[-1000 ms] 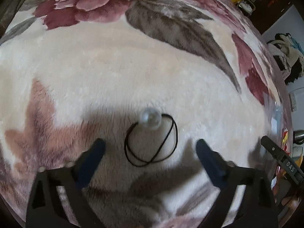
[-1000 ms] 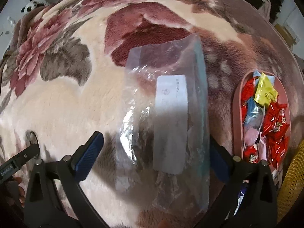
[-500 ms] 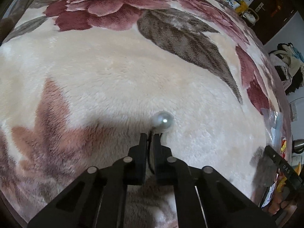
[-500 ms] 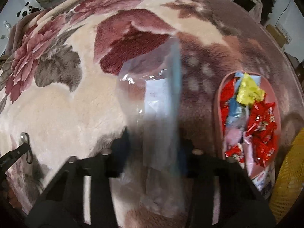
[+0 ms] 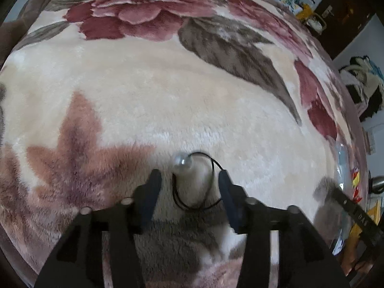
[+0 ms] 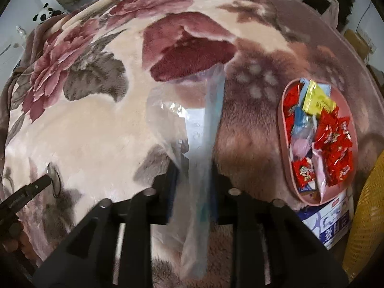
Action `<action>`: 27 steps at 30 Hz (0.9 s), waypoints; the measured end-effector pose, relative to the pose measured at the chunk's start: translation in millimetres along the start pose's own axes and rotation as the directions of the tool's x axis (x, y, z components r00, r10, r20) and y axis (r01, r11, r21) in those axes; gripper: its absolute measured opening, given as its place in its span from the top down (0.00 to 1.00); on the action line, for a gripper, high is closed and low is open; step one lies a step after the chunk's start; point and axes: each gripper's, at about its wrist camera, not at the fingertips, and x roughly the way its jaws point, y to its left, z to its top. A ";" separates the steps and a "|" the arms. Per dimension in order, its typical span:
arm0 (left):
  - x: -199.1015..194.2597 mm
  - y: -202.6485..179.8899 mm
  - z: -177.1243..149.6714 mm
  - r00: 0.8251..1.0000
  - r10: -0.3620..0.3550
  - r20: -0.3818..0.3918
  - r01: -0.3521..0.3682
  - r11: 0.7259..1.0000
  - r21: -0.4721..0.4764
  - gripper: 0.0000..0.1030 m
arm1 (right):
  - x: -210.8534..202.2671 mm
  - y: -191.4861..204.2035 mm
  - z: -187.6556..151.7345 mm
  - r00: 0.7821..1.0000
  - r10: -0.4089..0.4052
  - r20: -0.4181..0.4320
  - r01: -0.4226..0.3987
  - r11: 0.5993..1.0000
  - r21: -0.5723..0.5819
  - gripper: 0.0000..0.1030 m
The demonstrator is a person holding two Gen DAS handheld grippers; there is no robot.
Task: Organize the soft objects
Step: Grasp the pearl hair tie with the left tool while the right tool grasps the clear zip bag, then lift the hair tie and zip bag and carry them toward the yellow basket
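Observation:
A black elastic hair tie with a pearl bead lies on the floral plush blanket. My left gripper is open, its blue-padded fingers on either side of the loop. The hair tie also shows small at the left of the right wrist view. My right gripper is shut on a clear plastic zip bag with a white label, holding it bunched and lifted off the blanket.
A pink oval tray filled with red, yellow and blue candy wrappers sits on the blanket at the right. A white and blue packet lies beside it, next to a yellow mesh object. Clothes lie piled beyond the blanket.
My left gripper shut on the hair tie half a second ago and has now opened again, the tie lying between its fingers. My right gripper closed on the plastic bag and lifted it.

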 end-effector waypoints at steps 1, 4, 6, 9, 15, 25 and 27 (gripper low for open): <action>1.2 0.3 1.0 1.000 0.003 0.003 -0.003 1.000 -0.002 0.49 | 2.1 -1.3 0.5 1.000 0.007 -0.007 -0.007 1.000 0.004 0.52; 10.3 1.9 6.4 1.000 0.006 -0.009 -0.006 1.000 -0.008 0.49 | 5.0 -3.9 0.4 1.000 0.027 -0.003 -0.027 0.999 0.018 0.50; 18.1 3.8 7.1 0.999 0.019 -0.029 -0.019 1.000 -0.005 0.64 | 9.9 -2.5 1.0 1.000 0.020 -0.010 -0.020 1.000 0.013 0.50; 20.9 5.5 4.5 0.999 0.010 -0.033 -0.010 1.000 0.005 0.77 | 14.6 -1.8 0.7 1.000 0.016 -0.017 -0.015 1.000 0.014 0.51; 9.2 5.3 -1.2 1.000 0.005 -0.014 -0.005 1.000 0.007 0.77 | 9.9 3.3 -2.2 1.000 -0.005 0.018 0.006 1.000 -0.029 0.73; -23.8 -6.1 -17.7 1.000 -0.010 0.012 0.009 0.999 0.046 0.77 | -16.5 13.8 -12.1 0.996 0.077 0.040 -0.075 0.996 -0.052 0.81; -30.6 -7.3 -23.0 1.000 -0.009 0.015 0.008 0.999 0.054 0.77 | -22.5 15.6 -17.3 0.994 0.099 0.038 -0.097 0.994 -0.052 0.81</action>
